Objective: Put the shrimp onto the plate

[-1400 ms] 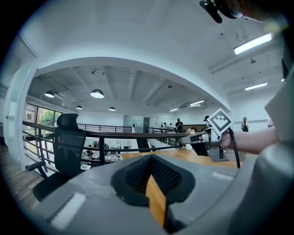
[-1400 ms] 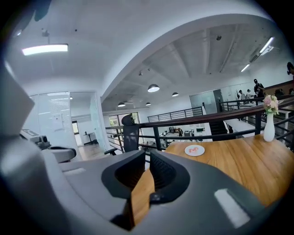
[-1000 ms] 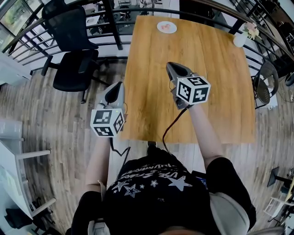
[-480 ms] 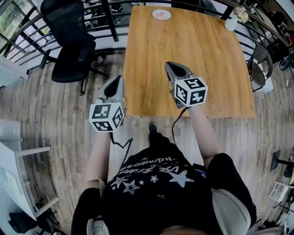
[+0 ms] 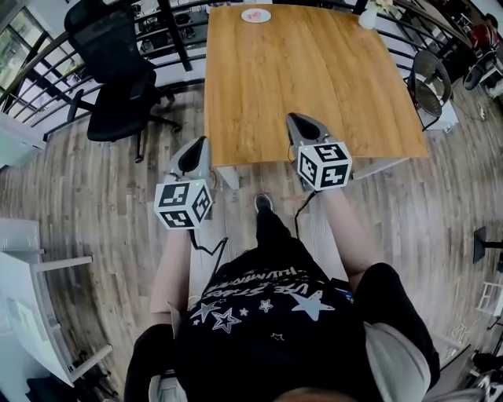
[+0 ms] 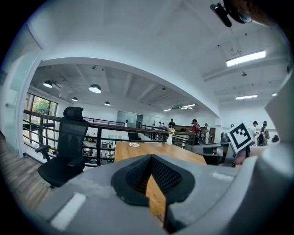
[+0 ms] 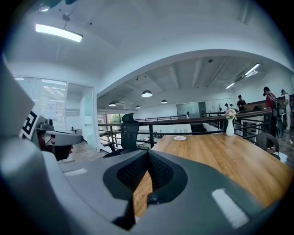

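**Left gripper (image 5: pixel 202 142) and right gripper (image 5: pixel 293 118) are closed, far from the plate (image 5: pixel 256 15)**

Both grippers are held up in front of the person. The left gripper has its two jaws pressed together at the tips. Nothing is between them. The right gripper is the same, with its jaws together and nothing held.

In the head view, the left gripper hangs over the wood floor (image 5: pixel 94 204). It is just beside the near left corner of the surface (image 5: pixel 314 71). The right gripper has its tip over the near edge of the surface. The two grippers are side by side and do not touch.

The plate is small and white. It sits at the far end of the surface, close to the far edge and well apart from both grippers. Some pink bits (image 5: pixel 255 14) lie on it. They are too small to tell if they are the shrimp. Each gripper view shows the plate far off past the closed jaws.

A white vase (image 5: pixel 367 17) with flowers stands at the far right corner of the surface. A black chair (image 5: pixel 118 78) on wheels stands on the floor to the left of the surface, near a dark railing (image 5: pixel 177 31). The person wears a black shirt (image 5: pixel 267 314) with white stars on it.
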Action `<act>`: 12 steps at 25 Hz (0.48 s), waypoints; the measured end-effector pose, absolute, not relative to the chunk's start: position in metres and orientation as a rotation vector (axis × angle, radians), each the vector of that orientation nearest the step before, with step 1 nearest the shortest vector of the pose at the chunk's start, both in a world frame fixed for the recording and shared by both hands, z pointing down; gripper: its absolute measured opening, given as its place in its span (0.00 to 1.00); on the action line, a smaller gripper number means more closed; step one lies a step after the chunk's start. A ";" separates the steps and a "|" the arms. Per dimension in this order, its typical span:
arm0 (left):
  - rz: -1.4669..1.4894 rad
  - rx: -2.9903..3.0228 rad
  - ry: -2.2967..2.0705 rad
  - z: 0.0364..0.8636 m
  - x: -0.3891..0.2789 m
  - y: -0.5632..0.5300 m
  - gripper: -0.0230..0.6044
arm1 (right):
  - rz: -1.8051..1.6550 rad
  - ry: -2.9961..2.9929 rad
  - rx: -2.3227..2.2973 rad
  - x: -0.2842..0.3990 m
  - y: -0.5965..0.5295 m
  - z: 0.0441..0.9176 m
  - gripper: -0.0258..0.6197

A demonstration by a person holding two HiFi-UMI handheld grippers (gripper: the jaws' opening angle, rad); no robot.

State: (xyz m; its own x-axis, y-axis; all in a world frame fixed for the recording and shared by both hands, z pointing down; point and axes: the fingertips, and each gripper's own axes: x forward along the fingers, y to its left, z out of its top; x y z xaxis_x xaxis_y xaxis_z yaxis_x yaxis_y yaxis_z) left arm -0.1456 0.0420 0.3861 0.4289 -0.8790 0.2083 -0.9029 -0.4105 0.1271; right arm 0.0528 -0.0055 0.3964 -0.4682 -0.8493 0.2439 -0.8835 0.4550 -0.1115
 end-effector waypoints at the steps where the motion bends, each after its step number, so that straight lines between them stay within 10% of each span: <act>1: 0.160 2.466 -1.555 0.386 -0.144 0.051 0.04 | 0.334 -2.535 1.540 0.057 0.006 0.397 0.04; 12: 0.143 2.471 -1.445 0.408 -0.114 0.135 0.04 | 0.346 -2.441 1.593 0.093 0.114 0.416 0.04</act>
State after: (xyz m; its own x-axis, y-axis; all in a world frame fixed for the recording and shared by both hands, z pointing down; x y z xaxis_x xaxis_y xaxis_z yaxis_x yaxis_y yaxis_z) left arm -0.1140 0.1355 0.4081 0.4964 -0.8393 0.2220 -0.8665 -0.4634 0.1854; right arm 0.0929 0.1142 0.4163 -0.3959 -0.8690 0.2966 -0.9172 0.3897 -0.0827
